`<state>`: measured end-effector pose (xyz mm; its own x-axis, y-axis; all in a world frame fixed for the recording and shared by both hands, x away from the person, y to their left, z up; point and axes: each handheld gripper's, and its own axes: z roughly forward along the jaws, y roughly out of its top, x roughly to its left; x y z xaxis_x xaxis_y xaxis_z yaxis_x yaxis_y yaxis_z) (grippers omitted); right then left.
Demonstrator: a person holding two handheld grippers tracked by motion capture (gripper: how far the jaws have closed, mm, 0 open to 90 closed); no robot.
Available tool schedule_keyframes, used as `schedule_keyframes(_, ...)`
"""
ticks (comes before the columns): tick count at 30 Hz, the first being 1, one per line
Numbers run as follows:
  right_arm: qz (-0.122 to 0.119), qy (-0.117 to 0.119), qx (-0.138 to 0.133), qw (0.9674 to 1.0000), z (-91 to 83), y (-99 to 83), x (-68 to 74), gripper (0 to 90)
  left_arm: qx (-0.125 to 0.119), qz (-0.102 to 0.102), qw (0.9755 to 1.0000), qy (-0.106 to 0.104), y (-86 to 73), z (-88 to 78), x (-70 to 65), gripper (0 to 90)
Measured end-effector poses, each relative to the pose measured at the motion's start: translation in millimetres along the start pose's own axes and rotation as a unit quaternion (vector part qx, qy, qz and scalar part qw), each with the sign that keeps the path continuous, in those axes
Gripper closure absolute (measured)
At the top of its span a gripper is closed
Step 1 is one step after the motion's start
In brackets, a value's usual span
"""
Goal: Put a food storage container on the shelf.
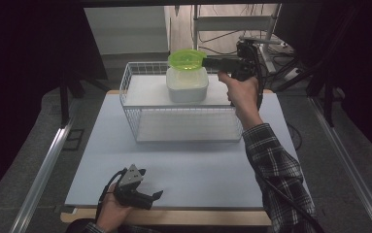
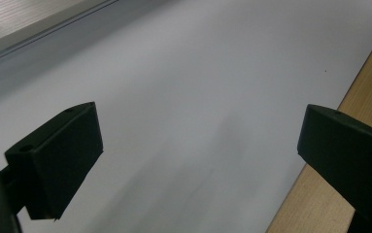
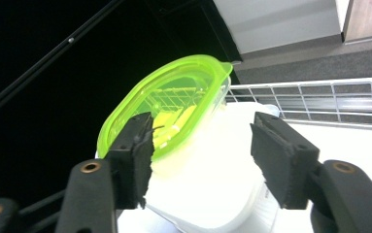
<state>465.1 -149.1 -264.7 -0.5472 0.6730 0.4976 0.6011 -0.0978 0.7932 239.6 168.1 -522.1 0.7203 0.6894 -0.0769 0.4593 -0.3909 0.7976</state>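
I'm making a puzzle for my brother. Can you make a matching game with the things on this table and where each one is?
Things:
1. green lid
2. white container
3. wire basket
4. left gripper

Places or states:
A. near the front edge of the table, jaws open, holding nothing
B. stands in the basket
C. tilted on top of the container, by the right gripper
D. sits on the white table top, white inside

Pairs: 1-C, 2-B, 3-D, 4-A
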Motion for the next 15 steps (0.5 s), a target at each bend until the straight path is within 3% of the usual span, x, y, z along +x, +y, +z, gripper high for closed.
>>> schedule_keyframes(15,-0.079,-0.006,0.026,0.9965,-11.8,-34.9,-4.9,26.3,0.000,0.001,1.0000,0.002,0.0,0.5,-0.2,2.3)
